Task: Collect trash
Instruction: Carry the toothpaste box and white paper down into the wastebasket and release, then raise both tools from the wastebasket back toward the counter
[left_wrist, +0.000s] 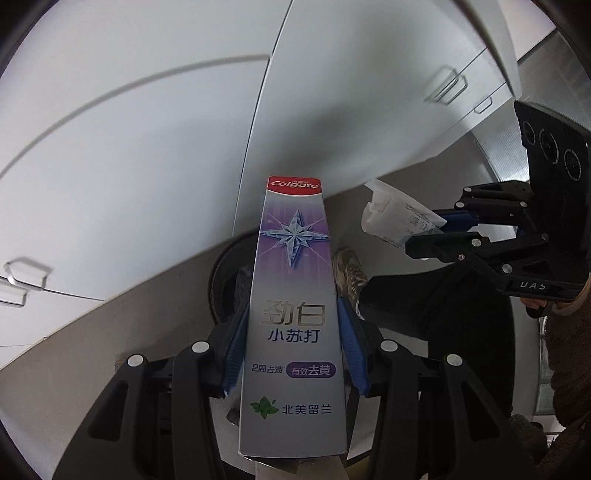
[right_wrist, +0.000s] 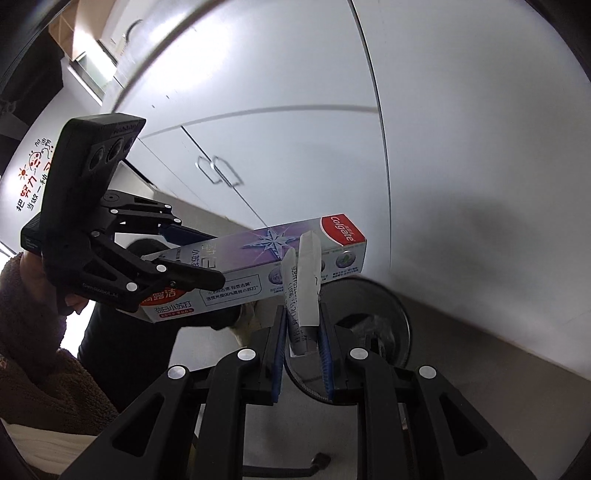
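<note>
Left wrist view. Nearest to us: our left gripper (left_wrist: 291, 343), blue pads clamped on the long sides of a Colgate toothpaste box (left_wrist: 293, 314), which runs from 6 o'clock up to the centre. We judge it is held lengthwise so it can drop end-first. Behind it, partly hidden at centre, a round dark bin (left_wrist: 225, 280) on the floor; a shoe (left_wrist: 349, 271) stands just beside its rim. At 3 o'clock our right gripper (left_wrist: 428, 230) pinches a crumpled white paper slip (left_wrist: 395, 218). White cabinet doors (left_wrist: 147, 147) fill 9 to 1 o'clock

Right wrist view. Nearest to us: right gripper (right_wrist: 303, 332), jaws narrow and closed on the paper slip (right_wrist: 306, 288), which stands up at centre. Bin (right_wrist: 391, 314) lies just past the fingers toward 4 o'clock, so both pieces look brought here for dropping. At 9 o'clock, left gripper (right_wrist: 192, 254) with the box (right_wrist: 266, 258) reaching to 2 o'clock

This view alone shows the box's printed side panel, a brown fleece sleeve (right_wrist: 33, 332) at 8 o'clock and a wall sticker (right_wrist: 33, 177); only the left view shows the shoe
</note>
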